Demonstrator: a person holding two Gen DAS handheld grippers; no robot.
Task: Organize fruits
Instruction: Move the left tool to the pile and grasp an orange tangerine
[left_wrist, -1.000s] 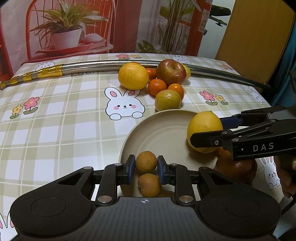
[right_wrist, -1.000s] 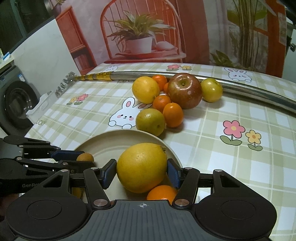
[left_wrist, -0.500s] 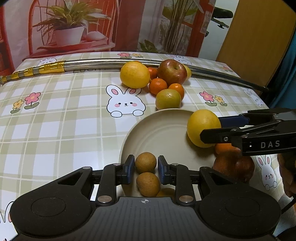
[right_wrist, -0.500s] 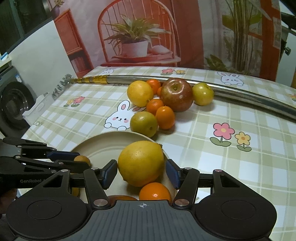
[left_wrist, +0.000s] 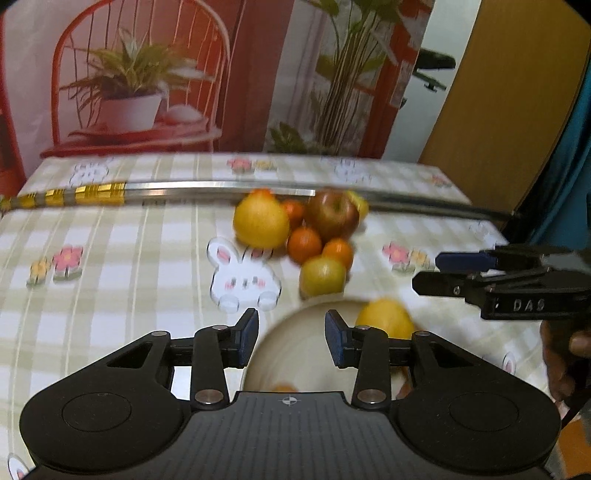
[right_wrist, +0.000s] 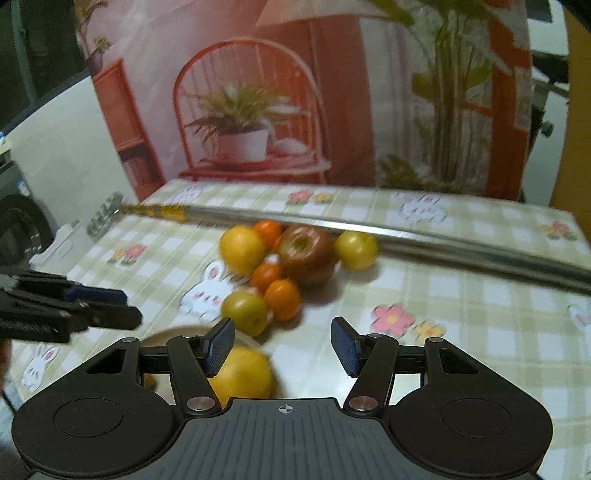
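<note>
Checked cloth covers the surface (left_wrist: 110, 280); both my tools hang released above it.

On the plate (left_wrist: 295, 354) sits one big yellow fruit (right_wrist: 242, 373), at its right side, below my right tool (right_wrist: 282, 345), whose jaws stand wide and empty. My left tool (left_wrist: 291, 338) gapes over the plate's bare middle. Loose fruit (right_wrist: 291, 266) clusters beyond the rim, against a long metal rod (left_wrist: 221, 188) running crosswise. Open cloth lies left and right of the pile.

Plate (left_wrist: 295, 332) near table (left_wrist: 110, 295) front edge, fruit (left_wrist: 384, 319) on it at right. Fruit pile (left_wrist: 303, 229) behind plate. Rod (left_wrist: 221, 188) lay across table behind pile.
</note>
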